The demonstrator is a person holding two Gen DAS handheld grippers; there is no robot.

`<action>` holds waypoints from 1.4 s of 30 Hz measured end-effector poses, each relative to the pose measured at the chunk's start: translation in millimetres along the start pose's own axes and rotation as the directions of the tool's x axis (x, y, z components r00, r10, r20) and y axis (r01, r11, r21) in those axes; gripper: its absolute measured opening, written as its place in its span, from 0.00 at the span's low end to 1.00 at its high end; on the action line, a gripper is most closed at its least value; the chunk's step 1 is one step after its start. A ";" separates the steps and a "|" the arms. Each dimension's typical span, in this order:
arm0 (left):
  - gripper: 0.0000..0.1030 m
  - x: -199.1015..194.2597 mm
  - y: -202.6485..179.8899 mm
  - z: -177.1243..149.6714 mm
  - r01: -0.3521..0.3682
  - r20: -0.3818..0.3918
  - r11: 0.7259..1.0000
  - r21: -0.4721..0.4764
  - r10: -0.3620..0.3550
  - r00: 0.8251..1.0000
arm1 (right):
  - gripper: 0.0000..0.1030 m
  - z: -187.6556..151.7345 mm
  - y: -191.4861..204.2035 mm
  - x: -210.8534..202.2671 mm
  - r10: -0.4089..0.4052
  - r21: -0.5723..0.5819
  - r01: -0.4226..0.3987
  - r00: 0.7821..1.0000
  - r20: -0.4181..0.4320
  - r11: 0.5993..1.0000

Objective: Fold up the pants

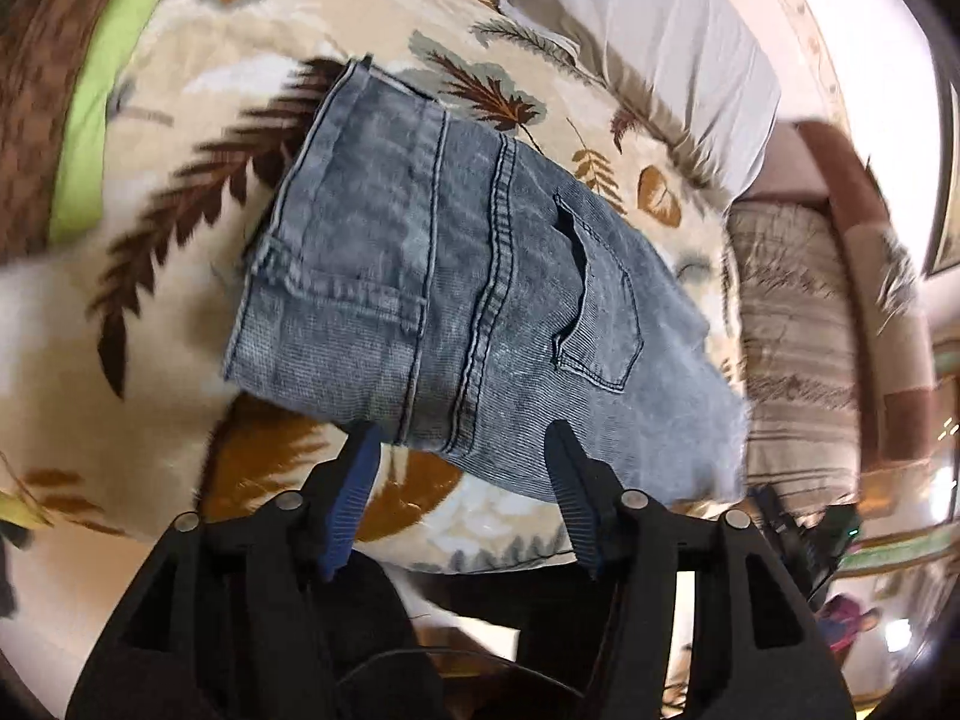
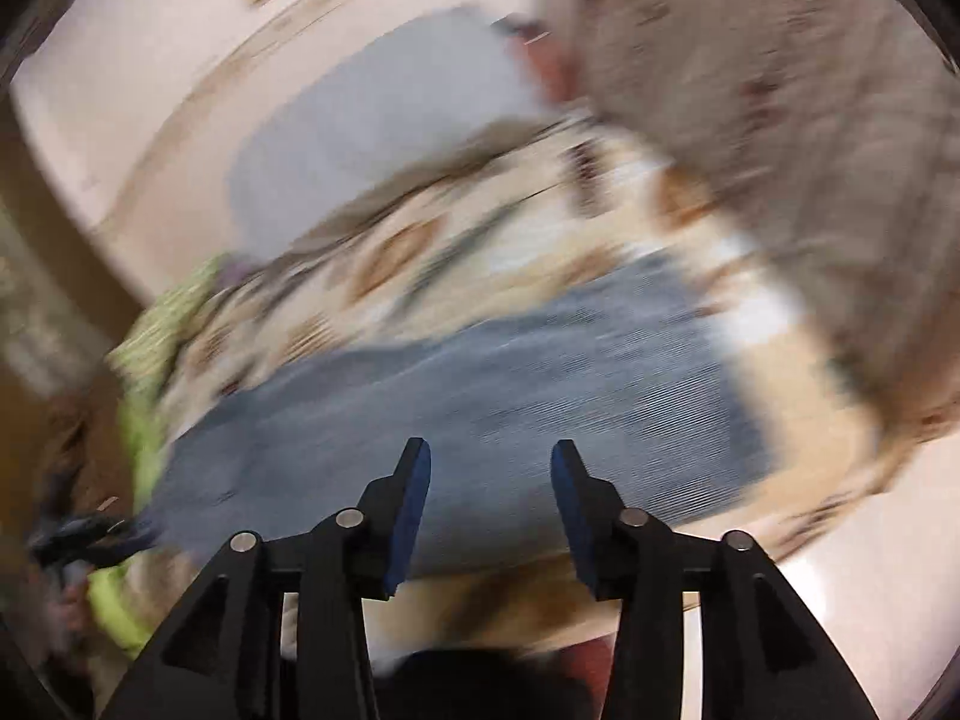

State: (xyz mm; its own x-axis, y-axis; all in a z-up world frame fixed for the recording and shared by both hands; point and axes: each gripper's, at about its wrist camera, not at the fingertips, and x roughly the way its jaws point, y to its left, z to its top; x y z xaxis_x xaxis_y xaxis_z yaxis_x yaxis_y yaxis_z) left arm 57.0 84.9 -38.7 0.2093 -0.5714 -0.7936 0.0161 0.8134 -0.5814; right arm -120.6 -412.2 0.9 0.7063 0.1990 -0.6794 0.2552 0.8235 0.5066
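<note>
Jaws apart on both: left gripper (image 1: 465, 444) spread with nothing clamped, its blue-padded tips at the lower edge of the faded blue denim pants (image 1: 456, 294), one tip over the fabric edge, contact unclear. Right gripper (image 2: 491, 462) also apart and empty, denim behind the tips in a heavily blurred view.

Pants sit centre frame in the left view, already a compact folded bundle, back pocket and double seam facing up, lying on the beige leaf-print blanket (image 1: 252, 120) that covers the bed. White pillow (image 1: 648, 30) upper right, lime-green cloth strip (image 1: 114, 78) upper left, striped brown bedding (image 1: 798, 324) at right.

Judgement: fold looks nearly or fully done; open jaws fit a release or a final tidy. Bundle lies flat, so it should hold shape.
</note>
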 end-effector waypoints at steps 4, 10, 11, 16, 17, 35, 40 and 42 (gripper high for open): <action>0.54 8.2 10.3 11.1 0.007 0.006 0.999 -0.053 -0.006 1.000 | 0.46 -25.6 58.0 70.9 0.277 0.082 -0.265 0.932 -0.232 0.961; 0.56 0.4 19.5 -1.2 0.094 0.003 0.991 -0.095 -0.094 0.996 | 0.46 -62.8 128.8 148.2 0.417 0.192 -0.370 0.812 -0.409 0.909; 0.56 1.7 22.3 -2.0 0.097 0.004 0.990 -0.103 -0.097 0.995 | 0.46 -66.3 137.9 159.4 0.424 0.205 -0.371 0.800 -0.425 0.906; 0.54 14.0 32.5 11.5 0.076 0.005 0.986 -0.147 -0.076 0.997 | 0.48 -73.3 145.4 196.1 0.434 0.304 -0.326 0.793 -0.427 0.895; 0.47 12.5 34.1 17.0 0.082 0.019 0.984 -0.158 -0.080 0.997 | 0.48 -76.5 147.6 199.0 0.448 0.325 -0.329 0.790 -0.419 0.886; 0.13 21.5 42.6 36.3 0.021 0.045 0.998 -0.055 -0.019 0.999 | 0.04 -90.5 138.5 215.8 0.472 0.345 -0.352 0.795 -0.381 0.870; 0.16 -9.1 24.9 18.5 0.004 0.051 0.996 0.084 -0.008 0.999 | 0.14 -78.5 133.9 176.7 0.478 0.318 -0.369 0.774 -0.414 0.873; 0.16 -23.5 15.6 10.4 0.057 0.051 0.989 0.139 -0.064 0.997 | 0.20 -69.0 123.1 143.9 0.455 0.244 -0.386 0.803 -0.385 0.889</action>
State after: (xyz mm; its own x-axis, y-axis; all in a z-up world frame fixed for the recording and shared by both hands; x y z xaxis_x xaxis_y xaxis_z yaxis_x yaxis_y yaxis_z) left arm 62.5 112.1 -27.2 0.2571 -0.6161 -0.7446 0.1636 0.7871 -0.5947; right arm -33.0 -245.6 -71.1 0.4290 0.7387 -0.5199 0.1157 0.5259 0.8427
